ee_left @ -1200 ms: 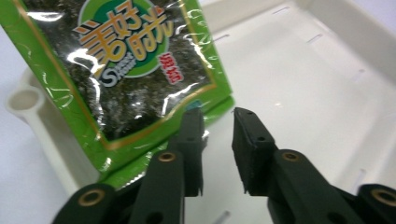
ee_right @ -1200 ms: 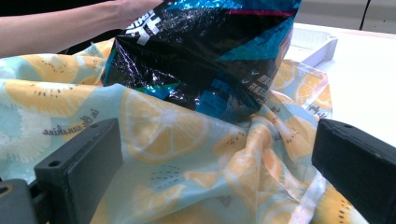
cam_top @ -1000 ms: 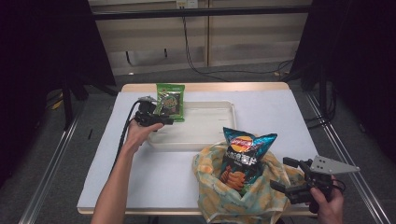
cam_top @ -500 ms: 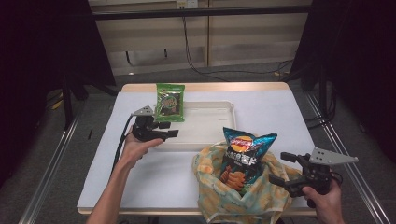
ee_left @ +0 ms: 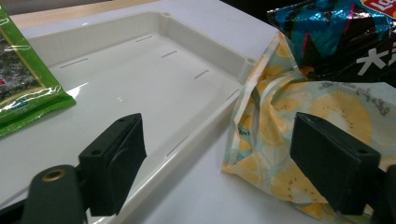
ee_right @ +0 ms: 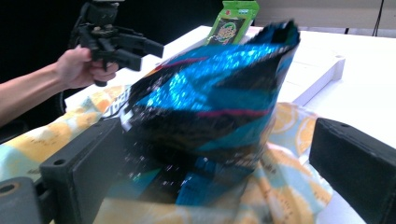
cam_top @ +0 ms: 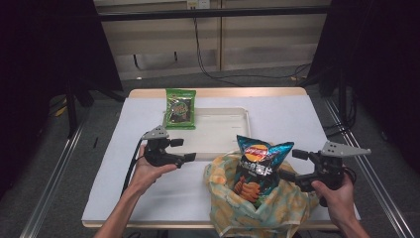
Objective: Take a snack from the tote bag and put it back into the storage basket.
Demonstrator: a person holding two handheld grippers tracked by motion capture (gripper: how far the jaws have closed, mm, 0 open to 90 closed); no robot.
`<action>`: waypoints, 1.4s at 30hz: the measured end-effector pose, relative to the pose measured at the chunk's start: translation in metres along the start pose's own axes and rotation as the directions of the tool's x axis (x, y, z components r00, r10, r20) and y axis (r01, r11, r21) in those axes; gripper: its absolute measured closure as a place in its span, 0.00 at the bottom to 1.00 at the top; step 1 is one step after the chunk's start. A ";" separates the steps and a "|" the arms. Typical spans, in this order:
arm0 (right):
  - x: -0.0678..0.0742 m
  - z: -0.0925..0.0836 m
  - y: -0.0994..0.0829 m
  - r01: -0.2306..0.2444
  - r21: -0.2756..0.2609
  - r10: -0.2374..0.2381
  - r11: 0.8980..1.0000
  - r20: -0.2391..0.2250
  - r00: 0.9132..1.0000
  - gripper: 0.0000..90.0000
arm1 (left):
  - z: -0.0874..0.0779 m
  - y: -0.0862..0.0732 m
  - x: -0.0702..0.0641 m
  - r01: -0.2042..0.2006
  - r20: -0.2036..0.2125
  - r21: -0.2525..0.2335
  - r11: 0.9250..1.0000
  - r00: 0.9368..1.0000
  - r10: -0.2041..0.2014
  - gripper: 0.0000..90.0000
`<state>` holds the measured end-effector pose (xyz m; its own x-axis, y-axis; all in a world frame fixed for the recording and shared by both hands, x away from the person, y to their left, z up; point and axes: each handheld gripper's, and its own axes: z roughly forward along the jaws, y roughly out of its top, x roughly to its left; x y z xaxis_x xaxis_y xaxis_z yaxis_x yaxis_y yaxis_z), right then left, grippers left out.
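Now there are two snack packs, one tray and one bag. The blue chip pack [cam_top: 258,166] stands in the lemon bag [cam_top: 257,210], just in front of the white tray [cam_top: 218,131]. The green pack [cam_top: 180,108] leans on the tray's back left rim. Left gripper [cam_top: 182,149] fingers have just been opening, wide and empty; right gripper [cam_top: 292,165] fingers gape beside the chips. All sits on a white worktop [cam_top: 124,163] in a dark room.

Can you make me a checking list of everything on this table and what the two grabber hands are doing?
Surface: white-covered table, wooden far edge.
Job's things: blue chip bag upright in the lemon-print bag; green snack packet lying on the white tray, overhanging its far-left rim.
Clutter: nothing seen.
Grippers: left gripper just been opening, nothing between jaws; right gripper open beside the chip bag.
Cables: black cable trails from left gripper; more on floor.
Surroundings: dark curtains, metal rails.
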<state>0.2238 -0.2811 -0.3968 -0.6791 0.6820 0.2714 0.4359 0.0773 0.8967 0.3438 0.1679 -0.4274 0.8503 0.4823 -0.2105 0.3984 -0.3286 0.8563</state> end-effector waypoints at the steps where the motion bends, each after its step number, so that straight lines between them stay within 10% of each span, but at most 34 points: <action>1: -0.001 0.001 0.002 -0.005 -0.005 0.005 1.000 -0.003 1.000 0.02 | 0.000 0.000 0.000 0.000 0.000 0.000 1.000 1.000 0.000 0.18; 25: 0.001 0.040 0.022 -0.069 0.065 0.070 0.996 -0.021 0.997 0.19 | -0.007 -0.026 -0.033 0.027 -0.006 -0.045 0.999 1.000 -0.028 0.10; 33: 0.000 0.044 0.021 -0.137 0.056 0.140 0.989 -0.056 0.989 0.60 | -0.007 -0.028 -0.033 0.012 -0.011 -0.033 0.999 1.000 -0.012 0.13; 42: 0.009 0.040 0.027 -0.113 0.038 0.116 0.993 -0.074 0.991 0.85 | -0.005 -0.020 -0.037 -0.001 0.001 -0.040 0.999 1.000 0.002 0.15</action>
<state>0.2530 -0.2435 -0.3842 -0.6658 0.6308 0.3985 0.5320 0.0269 0.8463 0.3031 0.1607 -0.4344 0.8514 0.4807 -0.2099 0.3832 -0.2968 0.8747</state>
